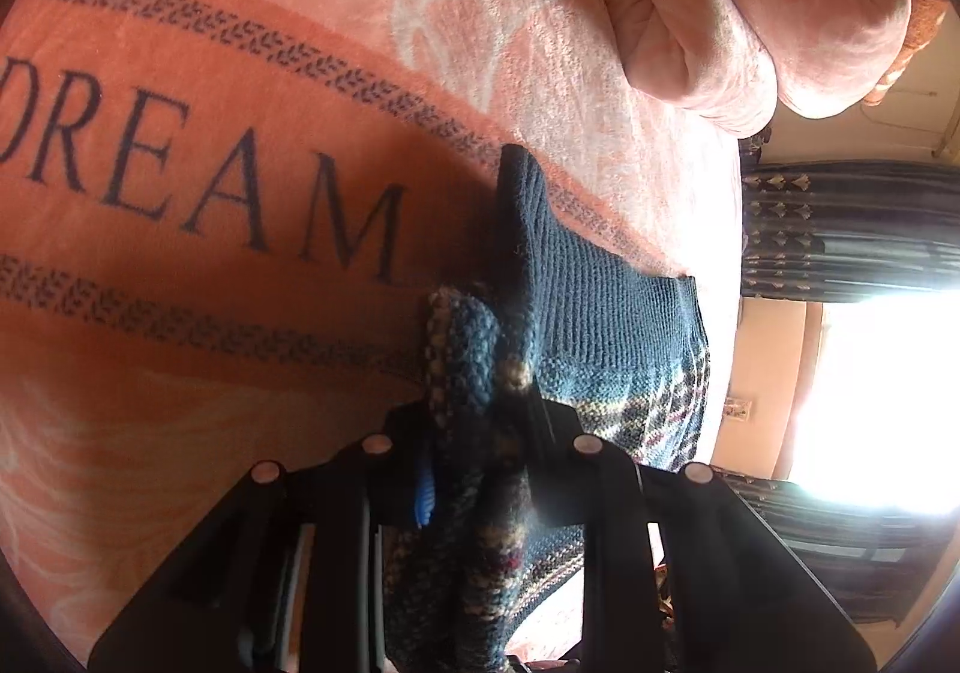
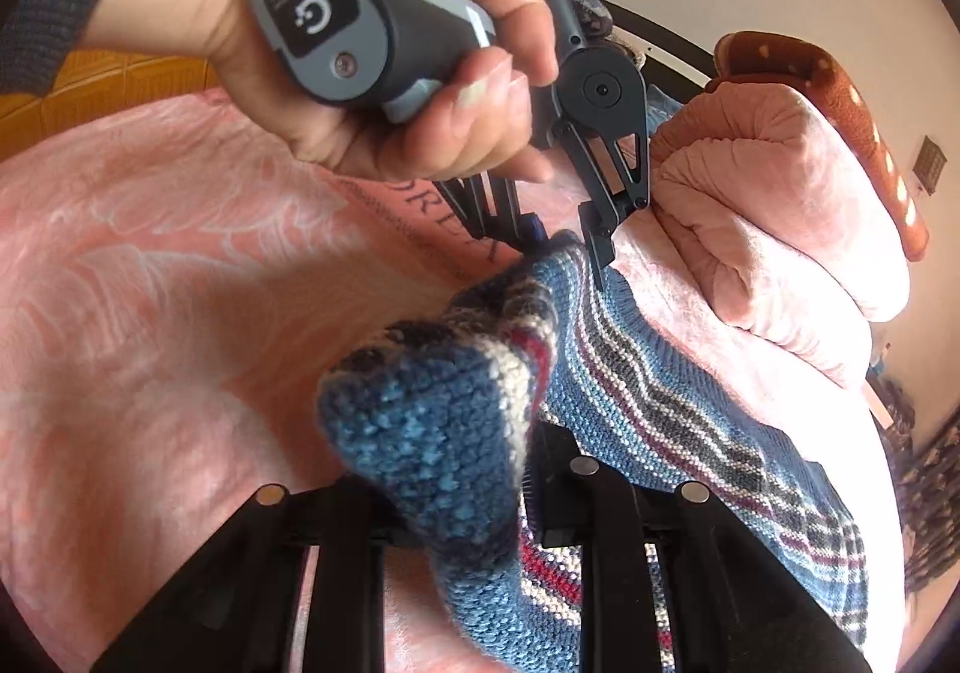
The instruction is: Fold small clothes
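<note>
While both grippers were clenched on bunched edges of the knitted sweater [image 2: 648, 391], the garment hung partly lifted above the pink DREAM blanket [image 1: 198, 162] that covered the bed. The left gripper [image 1: 480, 415] pinched a thick roll of blue knit between its fingers; the right gripper [image 2: 474, 469] did the same with another gathered corner, and its camera showed the person's hand [image 2: 390, 72] working the left tool from above. The striped body of the sweater trailed down toward the blanket, beside the rolled pink quilt [image 2: 780, 211]. Judging by the crumpled, draped cloth, no neat fold was complete; the fold looked to be midway, with laying flat and squaring up left to do.
</note>
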`<act>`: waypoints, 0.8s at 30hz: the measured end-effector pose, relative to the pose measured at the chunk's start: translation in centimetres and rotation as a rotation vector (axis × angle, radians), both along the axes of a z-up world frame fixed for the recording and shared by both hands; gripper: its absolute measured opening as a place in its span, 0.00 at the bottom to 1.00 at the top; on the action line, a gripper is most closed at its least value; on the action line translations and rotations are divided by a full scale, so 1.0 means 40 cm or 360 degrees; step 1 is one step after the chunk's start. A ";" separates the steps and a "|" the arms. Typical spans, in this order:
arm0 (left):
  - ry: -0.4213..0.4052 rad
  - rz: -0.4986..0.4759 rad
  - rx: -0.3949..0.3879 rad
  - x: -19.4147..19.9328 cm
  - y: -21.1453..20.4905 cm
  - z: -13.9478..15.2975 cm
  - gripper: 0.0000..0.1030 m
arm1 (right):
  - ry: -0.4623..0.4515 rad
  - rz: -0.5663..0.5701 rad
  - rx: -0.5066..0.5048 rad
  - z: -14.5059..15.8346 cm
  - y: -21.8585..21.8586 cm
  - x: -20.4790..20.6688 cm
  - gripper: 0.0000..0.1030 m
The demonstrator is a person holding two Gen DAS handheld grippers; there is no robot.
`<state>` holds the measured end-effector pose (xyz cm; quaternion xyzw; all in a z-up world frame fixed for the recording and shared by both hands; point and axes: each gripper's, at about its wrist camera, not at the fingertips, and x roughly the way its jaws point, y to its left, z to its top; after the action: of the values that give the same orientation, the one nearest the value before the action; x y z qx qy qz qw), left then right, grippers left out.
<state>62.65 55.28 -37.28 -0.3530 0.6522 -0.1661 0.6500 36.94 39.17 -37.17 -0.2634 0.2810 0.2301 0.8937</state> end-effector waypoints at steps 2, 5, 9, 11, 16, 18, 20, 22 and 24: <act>-0.0011 -0.0005 0.0026 0.006 -0.017 0.040 0.21 | -0.0002 -0.0023 0.0049 0.037 -0.024 0.004 0.20; -0.0037 -0.0024 0.0062 0.015 -0.049 0.102 0.20 | -0.0003 -0.0067 0.0126 0.093 -0.065 0.009 0.20; -0.0062 -0.0042 0.0119 0.028 -0.105 0.175 0.20 | 0.0000 -0.0123 0.0209 0.158 -0.120 0.022 0.20; -0.0078 -0.0048 0.0145 0.035 -0.136 0.211 0.20 | -0.0001 -0.0147 0.0241 0.187 -0.149 0.031 0.20; -0.0106 -0.0049 0.0206 0.040 -0.209 0.280 0.20 | -0.0028 -0.0199 0.0294 0.242 -0.220 0.042 0.19; -0.0115 -0.0056 0.0231 0.040 -0.240 0.305 0.20 | -0.0031 -0.0224 0.0321 0.258 -0.249 0.040 0.19; -0.0115 -0.0061 0.0248 0.042 -0.270 0.324 0.20 | -0.0014 -0.0254 0.0356 0.273 -0.281 0.043 0.19; -0.0118 -0.0066 0.0276 0.043 -0.297 0.345 0.20 | 0.0012 -0.0286 0.0401 0.285 -0.314 0.051 0.19; -0.0123 -0.0065 0.0298 0.045 -0.323 0.361 0.20 | 0.0024 -0.0320 0.0440 0.298 -0.344 0.056 0.19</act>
<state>64.45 42.36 -22.85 -0.2708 0.6462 -0.1311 0.7013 39.17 25.41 -25.26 -0.1069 0.2782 0.1779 0.9378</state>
